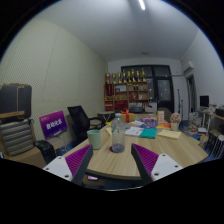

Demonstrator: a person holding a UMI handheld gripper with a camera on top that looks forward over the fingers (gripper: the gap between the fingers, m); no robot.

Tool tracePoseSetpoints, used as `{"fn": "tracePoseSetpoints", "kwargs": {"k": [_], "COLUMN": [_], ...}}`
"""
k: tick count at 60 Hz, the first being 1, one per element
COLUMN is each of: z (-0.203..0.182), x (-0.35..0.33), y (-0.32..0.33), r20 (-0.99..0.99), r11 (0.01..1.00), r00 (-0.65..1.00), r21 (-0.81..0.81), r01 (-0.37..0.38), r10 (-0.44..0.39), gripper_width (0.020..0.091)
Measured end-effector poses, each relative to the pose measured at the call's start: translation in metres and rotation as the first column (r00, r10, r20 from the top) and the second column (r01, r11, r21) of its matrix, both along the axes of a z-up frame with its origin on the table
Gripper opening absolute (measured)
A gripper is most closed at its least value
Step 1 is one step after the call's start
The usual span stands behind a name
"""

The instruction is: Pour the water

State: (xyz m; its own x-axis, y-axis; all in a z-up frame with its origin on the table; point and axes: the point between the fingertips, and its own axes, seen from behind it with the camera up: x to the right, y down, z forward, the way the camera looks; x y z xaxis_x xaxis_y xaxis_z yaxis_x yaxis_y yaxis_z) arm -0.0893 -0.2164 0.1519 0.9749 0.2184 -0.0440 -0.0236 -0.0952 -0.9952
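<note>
Gripper (110, 163) open, nothing between the fingers. Water bottle (118, 133) stands upright on the table (165, 150), dead ahead beyond the fingertips; green cup (96, 138) just left of it. Straight-in approach looks right.

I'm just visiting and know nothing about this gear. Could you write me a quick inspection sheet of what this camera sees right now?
Surface: a light wooden table, bare just ahead of the fingers.
Job's things: a clear water bottle upright beyond the fingers; a green cup beside it, apart from it.
Clutter: papers and small items further along the table, too small to name.
Grippers: the gripper is open and holds nothing; bottle and cup lie ahead of its purple pads.
Cables: nothing seen.
Surroundings: office chairs, a purple sign, a shelf of goods by the far wall, a ceiling light.
</note>
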Motion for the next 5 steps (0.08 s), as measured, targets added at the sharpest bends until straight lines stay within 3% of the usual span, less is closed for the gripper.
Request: {"fn": "tracePoseSetpoints", "kwargs": {"k": [5], "z": [0.010], "x": [0.010], "y": [-0.021], "r20": [-0.031], "r11": [1.000], "r00": [0.999], "r21": [0.002], "r01": [-0.006], "r10": [0.007], "gripper_width": [0.0848]}}
